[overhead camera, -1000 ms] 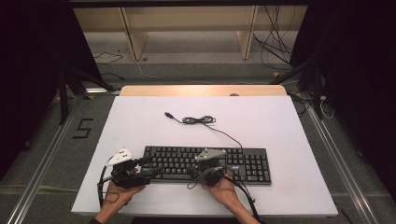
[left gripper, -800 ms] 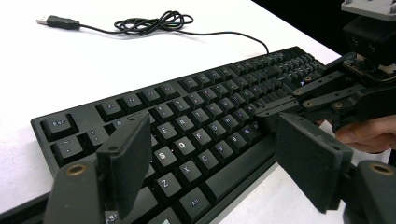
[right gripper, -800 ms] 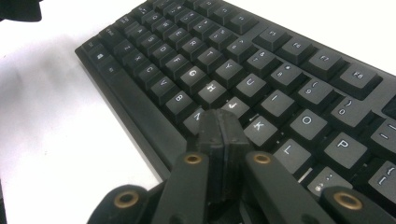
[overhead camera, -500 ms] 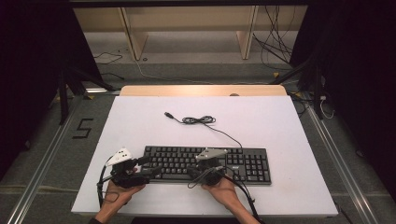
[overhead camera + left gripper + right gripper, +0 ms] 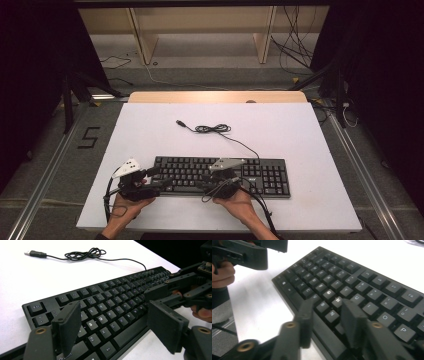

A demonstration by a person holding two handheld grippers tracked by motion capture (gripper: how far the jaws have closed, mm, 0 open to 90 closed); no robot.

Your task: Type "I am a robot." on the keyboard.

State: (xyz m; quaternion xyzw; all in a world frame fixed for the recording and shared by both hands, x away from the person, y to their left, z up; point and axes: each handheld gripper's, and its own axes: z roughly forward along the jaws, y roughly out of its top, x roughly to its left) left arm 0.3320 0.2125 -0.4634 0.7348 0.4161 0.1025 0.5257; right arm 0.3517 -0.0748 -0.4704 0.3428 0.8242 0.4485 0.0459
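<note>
A black keyboard lies along the front of the white table. Its black cable is coiled behind it and ends in a USB plug. My left gripper is at the keyboard's left front corner, jaws wide open above the left-hand keys with nothing held. My right gripper is at the middle of the front edge. Its jaws have just been opening and stand part open over the keys near the space bar, gripping nothing.
A wooden strip runs along the table's far edge, with shelf frames and floor cables beyond. Metal rails flank the table. A "5" is marked on the floor at the left. Bare tabletop lies behind and to the right of the keyboard.
</note>
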